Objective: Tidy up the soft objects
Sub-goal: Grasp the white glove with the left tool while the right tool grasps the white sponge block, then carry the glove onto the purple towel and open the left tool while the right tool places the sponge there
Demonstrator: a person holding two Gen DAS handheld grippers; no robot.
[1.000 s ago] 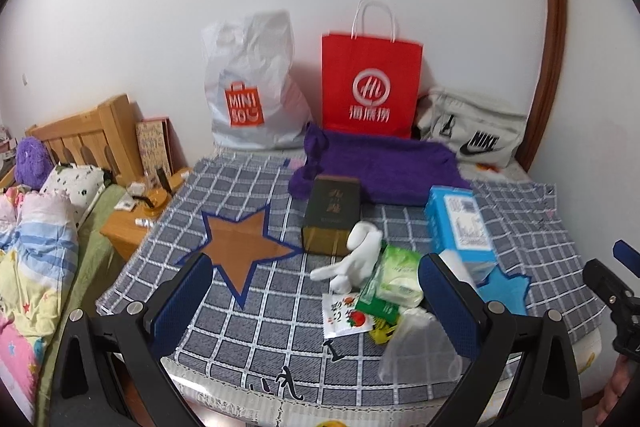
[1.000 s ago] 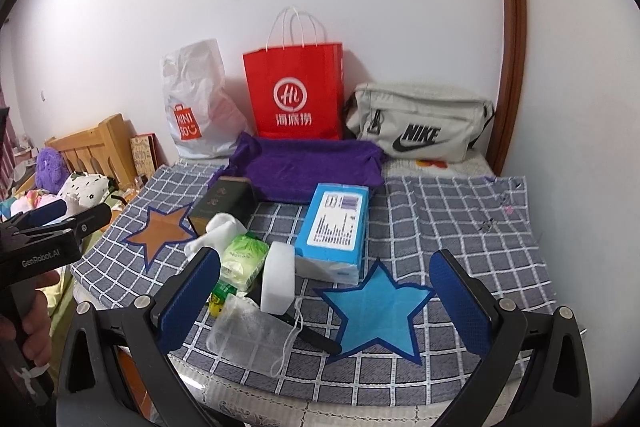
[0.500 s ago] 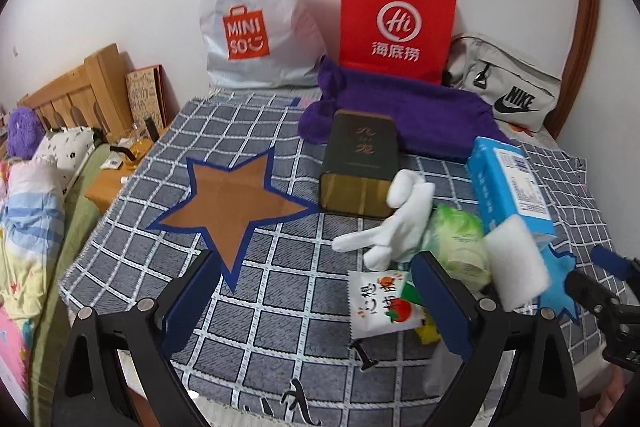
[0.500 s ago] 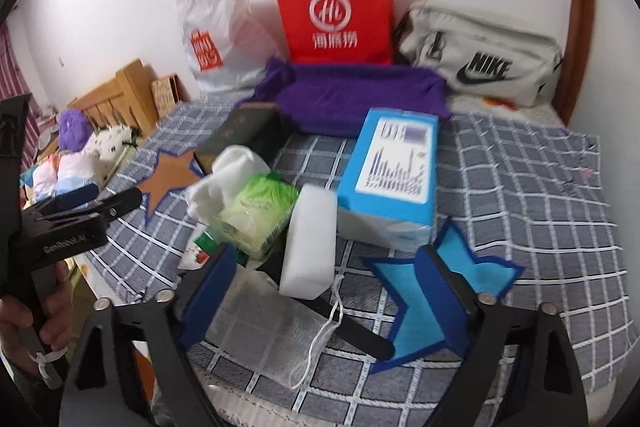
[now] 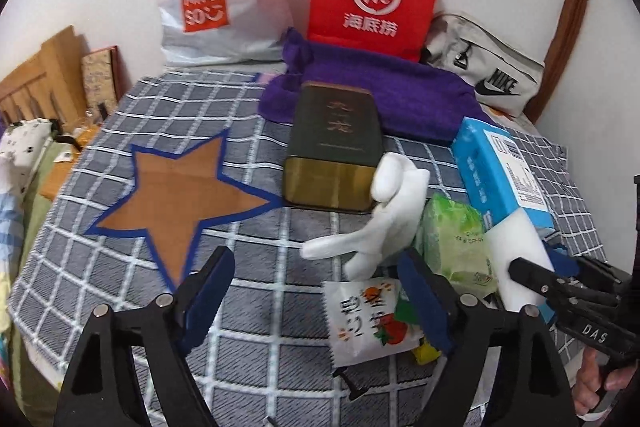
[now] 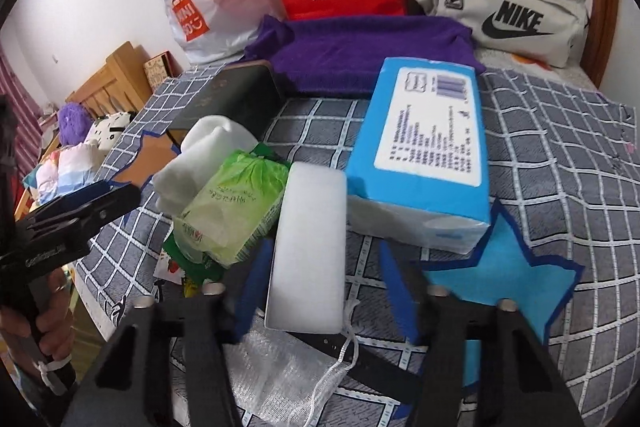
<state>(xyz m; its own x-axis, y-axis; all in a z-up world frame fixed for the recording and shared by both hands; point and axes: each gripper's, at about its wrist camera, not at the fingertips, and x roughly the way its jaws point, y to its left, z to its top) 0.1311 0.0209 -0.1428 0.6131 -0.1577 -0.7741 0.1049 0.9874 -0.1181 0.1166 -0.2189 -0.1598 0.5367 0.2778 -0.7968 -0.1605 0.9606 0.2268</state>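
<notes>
- Sponge: the white rectangular foam block (image 6: 308,247) lies between the blue-padded fingers of the right gripper (image 6: 320,291), its near end inside the gap; whether the pads touch it cannot be told. The jaws stand partly open and clamp nothing visibly.
- The left gripper (image 5: 316,299) has its jaws spread wide and empty above the grey checked cloth (image 5: 248,307). The white soft glove-like toy (image 5: 376,223) lies just beyond its right finger.
- The landmark is the blue tissue box (image 6: 424,155). The sponge lies just left of it. The green wipes pack (image 6: 228,211) leans left of the sponge, with the white toy behind that.
- A mesh drawstring pouch (image 6: 280,375) lies under the right gripper, nearer than the box.
- A snack packet printed with fruit (image 5: 368,319) lies at the left gripper's right finger.
- The dark green tin box (image 5: 336,147) stands left of the tissue box, and a purple towel (image 6: 360,55) lies behind both.
- Open cloth lies right of the tissue box, around the blue felt star (image 6: 500,275), and far left, around the brown felt star (image 5: 180,199).
- The cloth's near edge runs under both grippers.
- Each hand grips its handle at the frame edge; the left hand (image 6: 36,323) is seen low at the left.
</notes>
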